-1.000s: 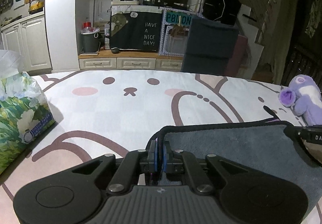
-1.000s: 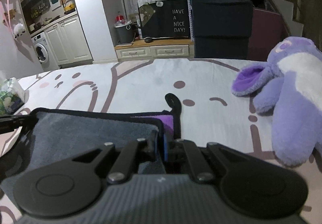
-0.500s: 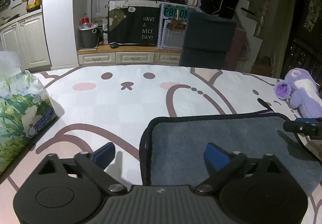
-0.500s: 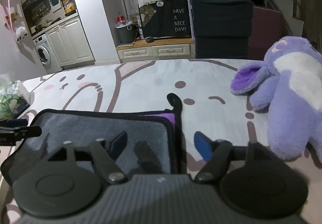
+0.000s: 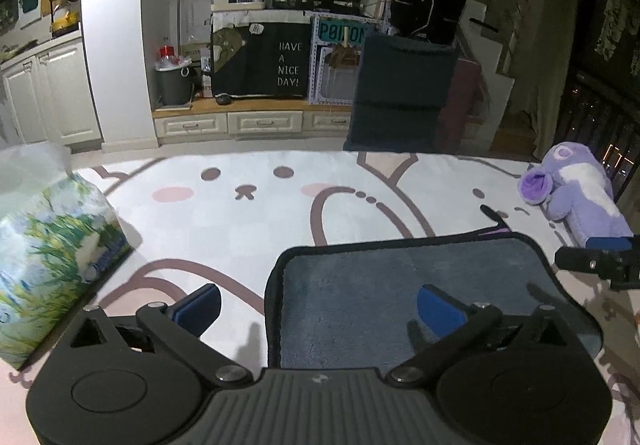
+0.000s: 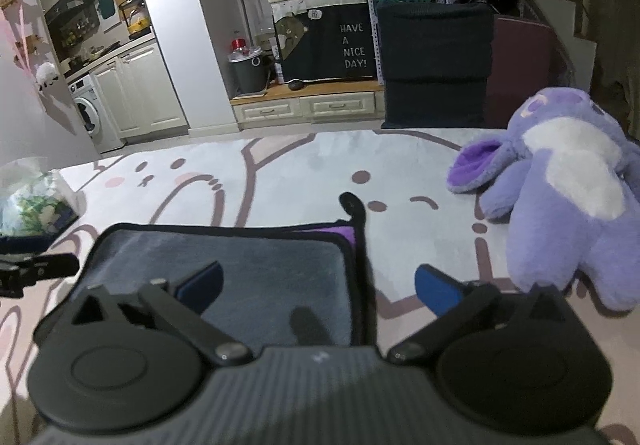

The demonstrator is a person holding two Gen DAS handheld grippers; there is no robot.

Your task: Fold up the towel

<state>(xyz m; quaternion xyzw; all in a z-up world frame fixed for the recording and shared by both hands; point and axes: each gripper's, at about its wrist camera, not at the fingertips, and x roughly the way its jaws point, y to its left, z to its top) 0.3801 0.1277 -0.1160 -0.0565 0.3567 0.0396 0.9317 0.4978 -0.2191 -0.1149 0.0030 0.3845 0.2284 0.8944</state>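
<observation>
A grey towel [image 5: 380, 285] with black trim lies folded flat on the cartoon-printed table cover; it also shows in the right wrist view [image 6: 260, 269], with a purple layer peeking out at its far right corner. My left gripper [image 5: 318, 305] is open and empty, raised over the towel's left edge. My right gripper [image 6: 318, 287] is open and empty, raised over the towel's right edge. Each gripper's tip shows at the side of the other's view.
A floral tissue pack [image 5: 48, 253] stands at the left of the table. A purple plush toy [image 6: 560, 185] lies at the right, close to the right gripper. The table's far edge faces a dark chair [image 5: 404, 97] and cabinets.
Both grippers were shut on the towel's near corners one second ago. They have opened, let the towel go and lifted back a little. The towel lies still.
</observation>
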